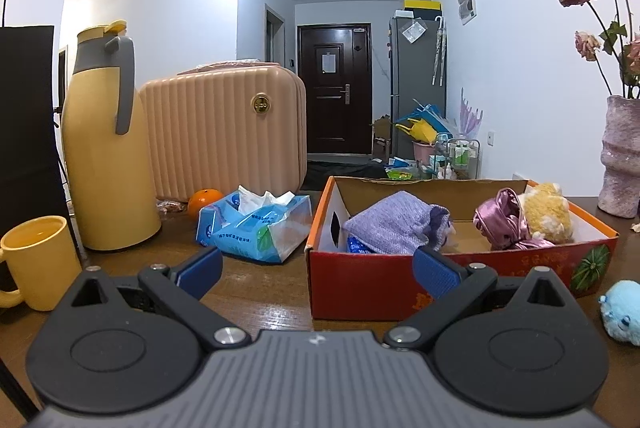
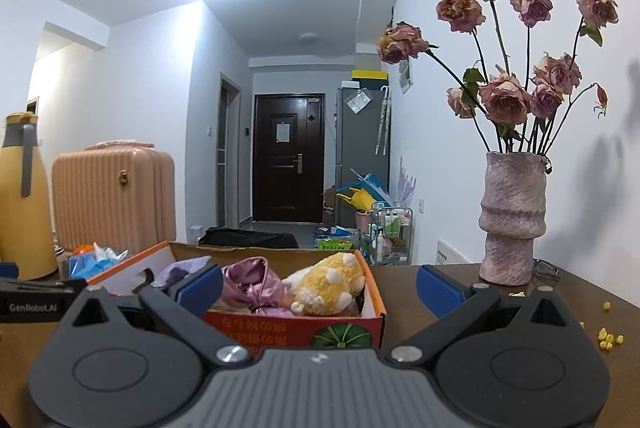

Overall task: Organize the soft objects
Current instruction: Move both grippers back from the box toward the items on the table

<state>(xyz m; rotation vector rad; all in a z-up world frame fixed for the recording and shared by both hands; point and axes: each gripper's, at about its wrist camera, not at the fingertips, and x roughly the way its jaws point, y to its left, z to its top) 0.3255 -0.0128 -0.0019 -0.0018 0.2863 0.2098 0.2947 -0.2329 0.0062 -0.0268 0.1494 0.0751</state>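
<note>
A: Box (image 1: 400,284) open-topped, set on the table (image 1: 256,292) in front of both grippers, so presumably the drop spot for soft stuff

B: Agreed. Already inside: purple knit pouch (image 1: 384,228) at the left end, pink satin bundle (image 1: 502,224) and yellow plush (image 1: 546,212) bunched at the right end, touching each other

A: Still outside: blue plush (image 1: 622,312) on the table just right of the box. Probably next to go in

B: Tissue pack (image 1: 256,228) left of the box too, beside an orange (image 1: 204,200). Soft, but unclear whether counted

A: Left gripper (image 1: 316,268) — jaws wide apart, nothing between, touching nothing, hovering low before the box's front left corner

B: Right gripper (image 2: 320,288) — same, spread wide, empty, facing the box's right end with the yellow plush straight ahead

A: Vase (image 2: 512,220) of dried roses standing well right of the box, near the right gripper's side. Worth keeping clear of

B: Flask (image 1: 108,148), mug (image 1: 36,260), case (image 1: 224,132) parked on the left, hard items, not part of it
</note>
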